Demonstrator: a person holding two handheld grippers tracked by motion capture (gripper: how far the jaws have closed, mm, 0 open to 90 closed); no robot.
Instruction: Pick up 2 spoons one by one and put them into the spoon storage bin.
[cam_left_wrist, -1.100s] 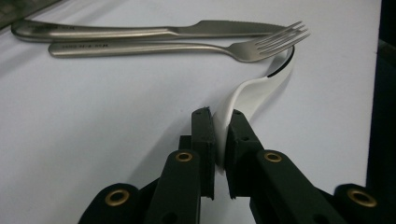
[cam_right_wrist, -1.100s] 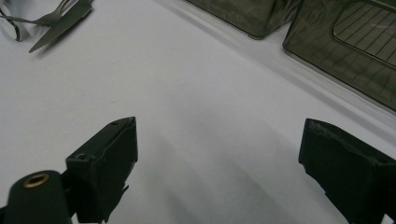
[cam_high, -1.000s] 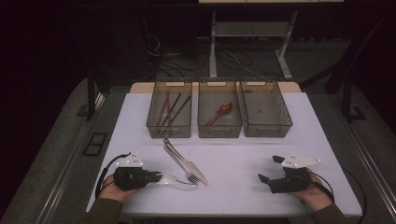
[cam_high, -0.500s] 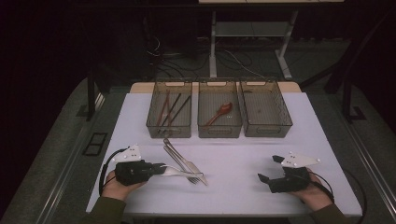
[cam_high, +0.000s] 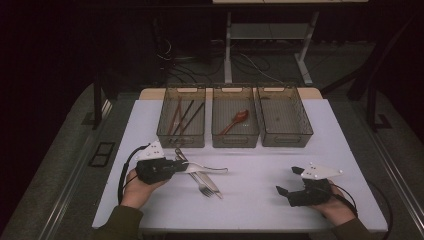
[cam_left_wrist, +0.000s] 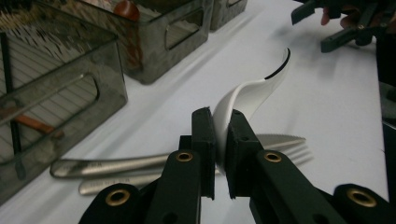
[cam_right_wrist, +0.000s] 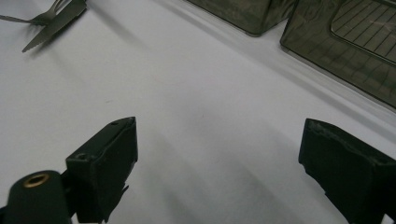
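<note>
My left gripper (cam_high: 176, 167) is shut on the handle of a white spoon (cam_high: 210, 169) and holds it just above the table, bowl pointing right. In the left gripper view the pads (cam_left_wrist: 203, 135) pinch the spoon (cam_left_wrist: 254, 91) edge-on. Under it a metal knife (cam_high: 197, 175) and fork (cam_high: 204, 189) lie on the white table (cam_high: 250, 160). My right gripper (cam_high: 288, 180) rests open at the front right, with nothing between its jaws (cam_right_wrist: 219, 163).
Three smoky plastic bins stand in a row at the back: the left bin (cam_high: 165, 134) holds chopsticks, the middle bin (cam_high: 235, 141) holds a red-brown spoon (cam_high: 235, 120), and the right bin (cam_high: 309, 131) looks empty. Table edges lie close to both hands.
The left gripper has moved away from the person and a little right and up, carrying the white spoon over the knife and fork. The right gripper has stayed put.
</note>
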